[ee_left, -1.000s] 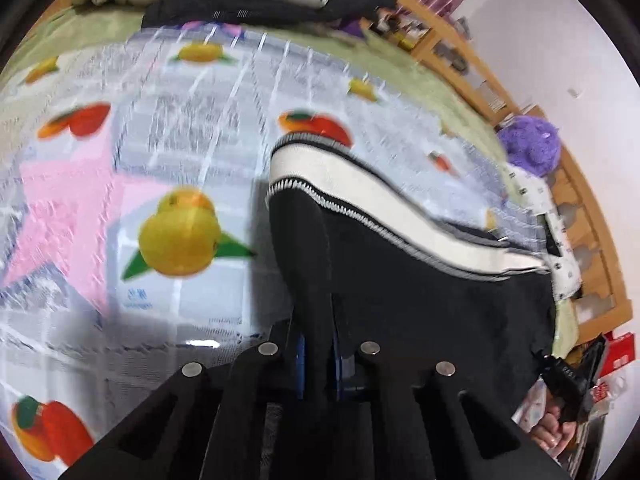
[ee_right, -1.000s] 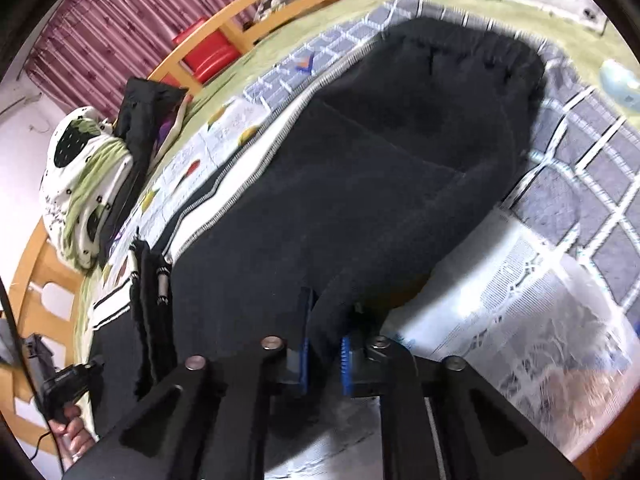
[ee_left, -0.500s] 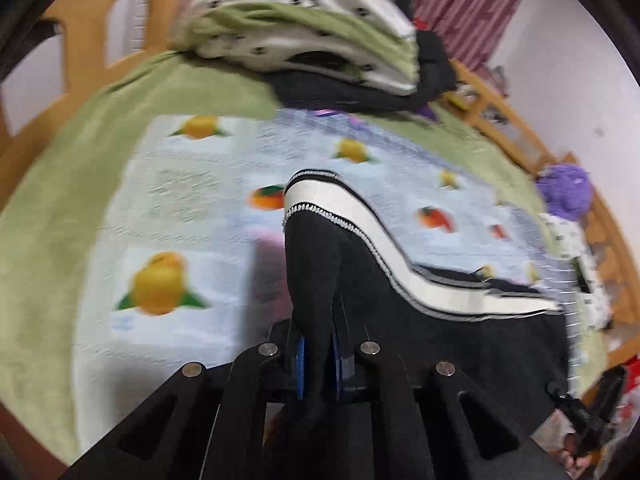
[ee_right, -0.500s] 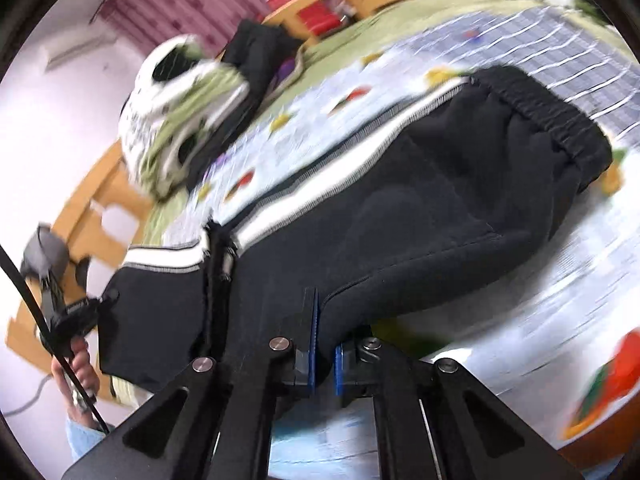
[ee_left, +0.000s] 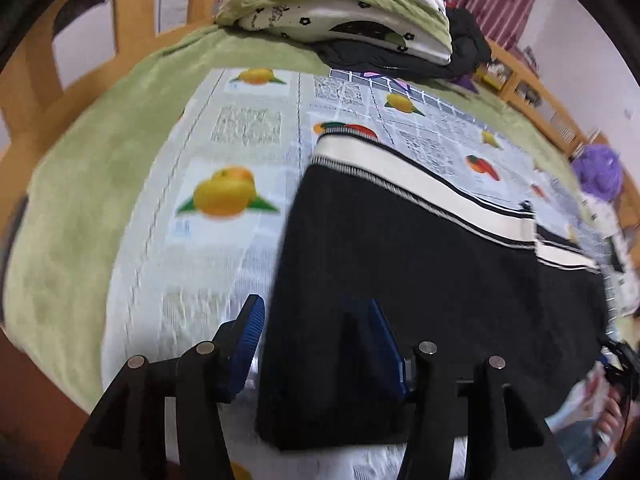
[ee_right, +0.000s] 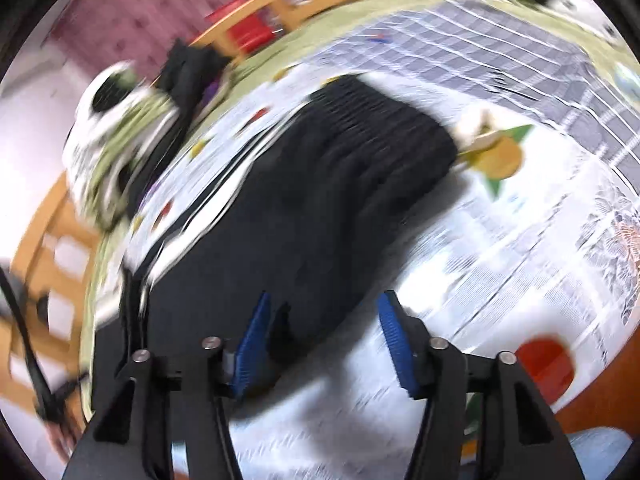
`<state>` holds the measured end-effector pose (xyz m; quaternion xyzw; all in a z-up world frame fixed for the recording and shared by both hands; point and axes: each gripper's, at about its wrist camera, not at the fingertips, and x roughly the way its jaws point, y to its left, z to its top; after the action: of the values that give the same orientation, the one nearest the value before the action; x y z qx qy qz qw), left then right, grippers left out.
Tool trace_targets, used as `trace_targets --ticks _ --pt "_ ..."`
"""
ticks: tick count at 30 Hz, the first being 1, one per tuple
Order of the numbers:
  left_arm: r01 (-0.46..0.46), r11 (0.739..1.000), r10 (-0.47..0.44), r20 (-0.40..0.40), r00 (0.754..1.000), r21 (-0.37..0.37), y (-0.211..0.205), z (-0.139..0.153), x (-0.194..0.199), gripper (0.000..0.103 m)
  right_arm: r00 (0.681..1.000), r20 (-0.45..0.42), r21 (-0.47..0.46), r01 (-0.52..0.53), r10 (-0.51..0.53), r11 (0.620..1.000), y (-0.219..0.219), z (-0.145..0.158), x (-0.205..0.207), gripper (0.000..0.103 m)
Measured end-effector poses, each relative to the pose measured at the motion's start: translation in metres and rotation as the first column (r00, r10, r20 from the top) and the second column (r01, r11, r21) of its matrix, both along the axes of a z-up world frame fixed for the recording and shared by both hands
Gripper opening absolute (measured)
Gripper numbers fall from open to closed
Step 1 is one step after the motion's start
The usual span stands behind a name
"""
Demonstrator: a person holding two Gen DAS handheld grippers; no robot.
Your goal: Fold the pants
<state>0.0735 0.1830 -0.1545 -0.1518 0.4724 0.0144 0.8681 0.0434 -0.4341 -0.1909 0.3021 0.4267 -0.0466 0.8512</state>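
Black pants (ee_left: 420, 272) with a white side stripe (ee_left: 408, 176) lie flat on the fruit-print sheet (ee_left: 240, 152). In the left wrist view, my left gripper (ee_left: 316, 320) hovers over the pants' near left corner. Its jaws are opening, and the blue pads (ee_left: 250, 332) stand apart from the cloth between them. The blurred right wrist view shows the pants (ee_right: 328, 208) with the elastic waistband (ee_right: 384, 120) at the far end. My right gripper (ee_right: 324, 316) is over their near edge. Its jaws are opening too, with a fold of black cloth loose beside the left pad (ee_right: 256, 332).
A folded white-and-green quilt (ee_left: 340, 4) on dark clothes sits at the head of the bed by the wooden frame (ee_left: 80, 44). A purple plush (ee_left: 596, 172) lies at the right. A person's hand with the other gripper (ee_left: 612, 392) shows at the lower right.
Both grippers were shut on black cloth and now stand open with the cloth released. The pants have dropped flat onto the sheet. Both views have swung across the bed.
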Motion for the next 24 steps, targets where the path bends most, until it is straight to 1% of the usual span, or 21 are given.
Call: trace_targets --ticks 2,3,4,5,6,7,8,9,10,11,12,13,14,16,17,18,20,21,22,24 --pt "-0.015 0.998 0.014 -0.008 1.000 -0.059 0.004 -0.007 -0.016 0.052 0.996 -0.069 0.052 0.058 -0.054 0.997 -0.020 -0.013 0.018 0.057" --pt "-0.020 0.996 0.019 -0.012 1.000 -0.090 0.006 -0.011 -0.024 0.052 0.994 -0.090 0.092 0.065 -0.057 0.994 -0.027 -0.020 0.028 0.054" --pt "-0.024 0.993 0.022 -0.017 1.000 -0.120 0.007 -0.014 -0.030 0.052 0.996 -0.081 0.105 0.058 -0.050 0.993 -0.028 -0.020 0.035 0.047" --pt "-0.034 0.989 0.031 -0.021 0.999 -0.141 0.008 -0.019 -0.036 0.053 0.997 -0.077 0.088 0.033 -0.026 0.996 -0.028 -0.017 0.043 0.014" --pt "-0.050 0.986 0.046 -0.026 0.999 -0.158 0.011 -0.024 -0.042 0.053 0.998 -0.068 0.076 0.004 0.001 0.997 -0.026 -0.014 0.049 0.013" --pt "-0.060 0.983 0.055 -0.031 0.998 -0.175 0.012 -0.029 -0.046 0.054 0.999 -0.033 0.047 0.016 -0.014 0.999 -0.027 -0.007 0.050 0.013" --pt "-0.065 0.979 0.060 -0.033 0.998 -0.191 0.012 -0.033 -0.048 0.054 0.999 0.003 0.055 0.033 -0.033 0.998 -0.030 -0.005 0.048 0.013" --pt "-0.074 0.975 0.069 -0.032 0.997 -0.208 0.014 -0.036 -0.050 0.054 0.999 0.020 0.070 0.046 -0.047 0.997 -0.032 -0.005 0.046 0.014" --pt "-0.080 0.974 0.076 -0.027 0.997 -0.213 0.013 -0.037 -0.051 0.054 0.999 -0.017 0.059 0.046 -0.045 0.997 -0.028 -0.010 0.047 0.018" --pt "-0.079 0.974 0.075 -0.025 0.997 -0.210 0.012 -0.036 -0.050 0.054 0.998 -0.060 0.042 0.036 -0.033 0.998 -0.026 -0.015 0.048 0.029" --pt "-0.075 0.975 0.071 -0.024 0.997 -0.208 0.011 -0.034 -0.050 0.054 0.995 -0.094 0.027 0.019 -0.016 0.999 -0.023 -0.019 0.049 0.029" --pt "-0.071 0.975 0.068 -0.021 0.997 -0.209 0.010 -0.033 -0.050 0.054 0.995 -0.104 -0.002 0.001 -0.002 1.000 -0.018 -0.015 0.043 0.031" --pt "-0.066 0.975 0.064 -0.018 0.998 -0.210 0.010 -0.032 -0.050 0.054 0.992 -0.124 -0.042 -0.003 -0.003 0.999 -0.015 -0.010 0.037 0.039" --pt "-0.061 0.977 0.059 -0.012 0.998 -0.205 0.009 -0.031 -0.048 0.055 0.992 -0.129 -0.156 -0.013 -0.007 0.988 -0.003 0.006 0.024 0.040" --pt "-0.059 0.977 0.059 -0.009 0.998 -0.206 0.009 -0.032 -0.047 0.055 0.993 -0.114 -0.222 -0.021 -0.004 0.975 0.007 0.018 0.016 0.040" --pt "-0.058 0.976 0.057 -0.007 0.998 -0.208 0.009 -0.033 -0.046 0.056 0.995 -0.100 -0.262 -0.036 0.010 0.964 0.017 0.027 0.012 0.040" --pt "-0.054 0.975 0.055 -0.005 0.998 -0.217 0.009 -0.036 -0.043 0.059 0.993 -0.080 -0.320 -0.107 0.085 0.942 0.049 0.046 0.012 0.040" --pt "-0.052 0.975 0.054 0.002 0.999 -0.217 0.008 -0.037 -0.043 0.060 0.989 -0.075 -0.330 -0.147 0.130 0.932 0.065 0.052 0.016 0.041" --pt "-0.047 0.976 0.050 0.010 0.999 -0.215 0.007 -0.037 -0.044 0.060 0.978 -0.064 -0.331 -0.209 0.199 0.920 0.087 0.058 0.021 0.042" --pt "-0.036 0.975 0.041 0.018 0.999 -0.218 0.008 -0.036 -0.046 0.060 0.959 -0.066 -0.330 -0.281 0.275 0.901 0.122 0.062 0.035 0.042"
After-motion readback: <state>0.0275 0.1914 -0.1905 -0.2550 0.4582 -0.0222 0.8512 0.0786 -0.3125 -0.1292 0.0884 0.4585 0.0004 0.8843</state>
